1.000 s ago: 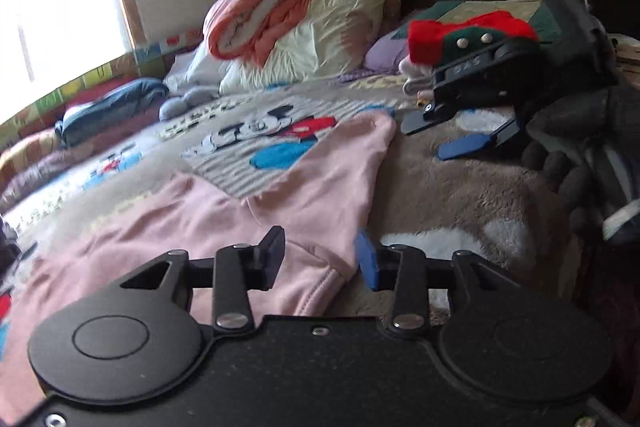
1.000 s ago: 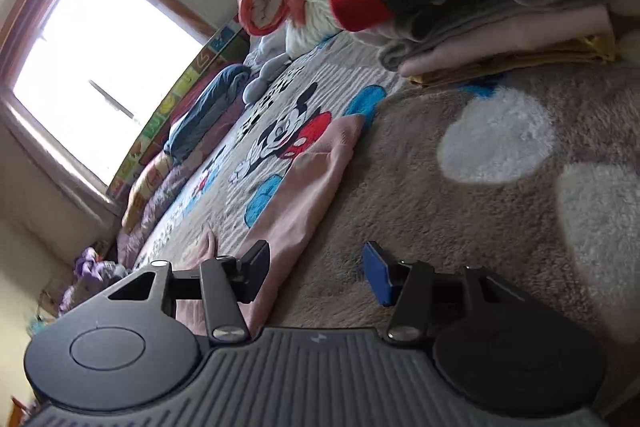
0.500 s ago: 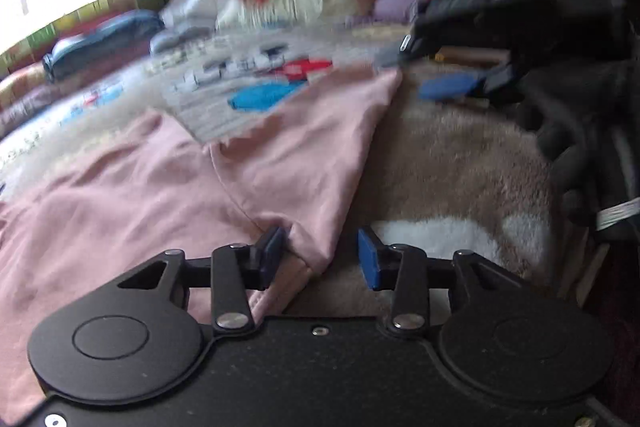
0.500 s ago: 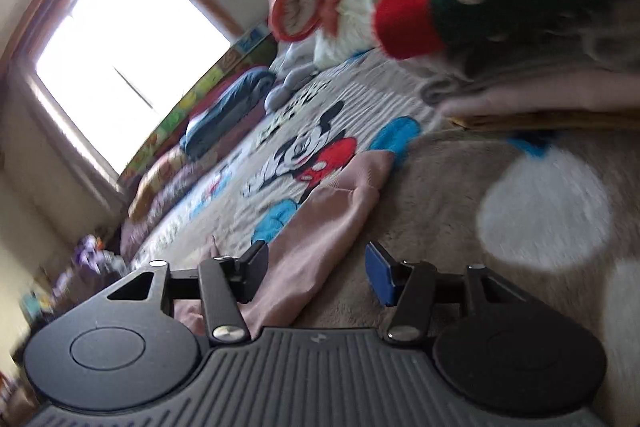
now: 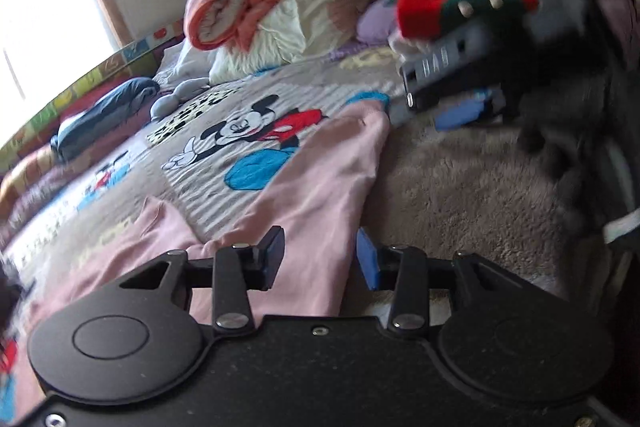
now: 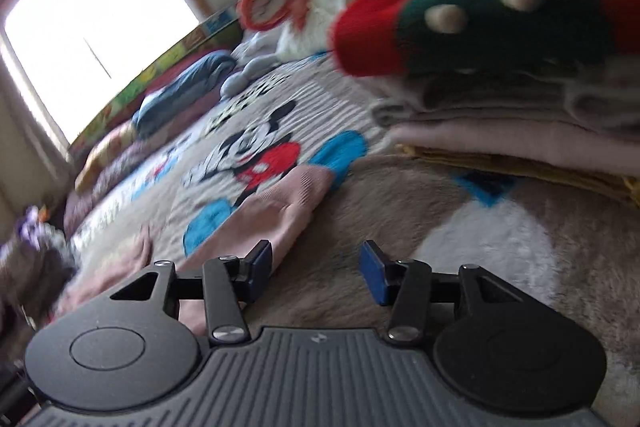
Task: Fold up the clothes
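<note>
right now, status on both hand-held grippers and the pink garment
Left hand-held gripper open over pink garment, nothing gripped. Right hand-held gripper open, jaws just closing some, empty, beside garment's edge. Folded stack ahead, not blocking.

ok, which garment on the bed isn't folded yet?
The pink garment, spread flat under the left gripper. The red-and-green knit and the pieces beneath it sit in a folded stack.

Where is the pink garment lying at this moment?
In the left wrist view the pink garment lies spread on the bed, between the Mickey Mouse blanket on its left and the brown fluffy blanket on its right.
</note>
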Action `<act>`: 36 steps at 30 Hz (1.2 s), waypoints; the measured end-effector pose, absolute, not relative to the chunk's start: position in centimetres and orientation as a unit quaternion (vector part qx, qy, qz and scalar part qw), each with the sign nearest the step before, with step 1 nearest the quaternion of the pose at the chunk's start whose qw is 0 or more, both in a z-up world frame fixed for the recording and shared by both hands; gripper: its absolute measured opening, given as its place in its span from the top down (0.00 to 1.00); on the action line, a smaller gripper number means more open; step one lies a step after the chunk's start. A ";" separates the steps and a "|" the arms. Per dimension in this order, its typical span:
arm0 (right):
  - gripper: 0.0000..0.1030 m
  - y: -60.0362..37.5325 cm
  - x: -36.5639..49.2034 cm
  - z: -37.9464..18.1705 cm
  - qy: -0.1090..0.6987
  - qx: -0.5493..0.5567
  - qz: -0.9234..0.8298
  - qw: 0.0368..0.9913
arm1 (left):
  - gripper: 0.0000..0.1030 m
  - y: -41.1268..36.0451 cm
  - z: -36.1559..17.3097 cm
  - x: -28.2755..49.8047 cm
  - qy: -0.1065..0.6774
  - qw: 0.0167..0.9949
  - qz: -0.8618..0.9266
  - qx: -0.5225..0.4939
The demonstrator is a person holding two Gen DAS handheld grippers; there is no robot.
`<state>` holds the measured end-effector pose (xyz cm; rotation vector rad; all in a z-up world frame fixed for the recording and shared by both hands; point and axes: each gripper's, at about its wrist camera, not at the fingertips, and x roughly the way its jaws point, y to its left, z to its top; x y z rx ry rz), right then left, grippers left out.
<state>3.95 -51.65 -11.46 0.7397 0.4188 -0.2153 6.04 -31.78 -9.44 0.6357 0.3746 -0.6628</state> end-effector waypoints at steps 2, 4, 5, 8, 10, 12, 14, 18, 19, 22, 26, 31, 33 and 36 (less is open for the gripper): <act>0.51 -52.8 3.5 -12.1 0.189 0.398 -0.102 0.892 | 0.63 -33.1 -10.5 6.0 0.172 0.871 -0.306 0.344; 0.51 -53.3 3.0 -12.4 0.182 0.416 -0.101 0.885 | 0.64 -34.2 -11.3 6.1 0.165 0.865 -0.293 0.371; 0.51 -53.6 2.8 -12.6 0.177 0.426 -0.099 0.882 | 0.64 -34.6 -11.5 6.1 0.162 0.863 -0.287 0.382; 0.49 -55.0 2.4 -13.2 0.165 0.464 -0.085 0.866 | 0.64 -35.7 -11.8 6.4 0.155 0.858 -0.276 0.405; 0.48 -55.6 2.3 -13.3 0.161 0.475 -0.081 0.861 | 0.65 -36.4 -11.9 6.6 0.151 0.854 -0.271 0.418; 0.48 -56.0 2.2 -13.4 0.156 0.488 -0.077 0.855 | 0.66 -37.1 -12.1 6.8 0.147 0.850 -0.267 0.430; 0.48 -56.4 2.2 -13.7 0.149 0.505 -0.073 0.847 | 0.66 -37.8 -12.3 6.9 0.143 0.846 -0.262 0.442; 0.48 -57.2 1.8 -14.4 0.132 0.543 -0.065 0.826 | 0.66 -39.1 -12.6 7.2 0.133 0.838 -0.255 0.464; 0.48 -57.4 1.7 -14.5 0.127 0.552 -0.064 0.822 | 0.66 -39.5 -12.6 7.3 0.131 0.835 -0.253 0.470; 0.48 -57.8 1.6 -14.8 0.119 0.569 -0.060 0.812 | 0.66 -40.6 -12.6 7.9 0.123 0.828 -0.252 0.486; 0.48 -58.1 1.4 -15.0 0.113 0.579 -0.059 0.805 | 0.66 -42.1 -12.6 8.8 0.120 0.820 -0.249 0.501; 0.49 -58.2 1.3 -15.0 0.111 0.579 -0.061 0.806 | 0.67 -43.8 -12.8 9.8 0.117 0.813 -0.244 0.516; 0.49 -58.3 1.3 -15.2 0.106 0.585 -0.061 0.802 | 0.67 -44.5 -12.8 10.2 0.117 0.811 -0.242 0.521; 0.49 -58.4 1.5 -15.4 0.102 0.592 -0.061 0.797 | 0.67 -45.5 -12.8 10.8 0.119 0.808 -0.239 0.526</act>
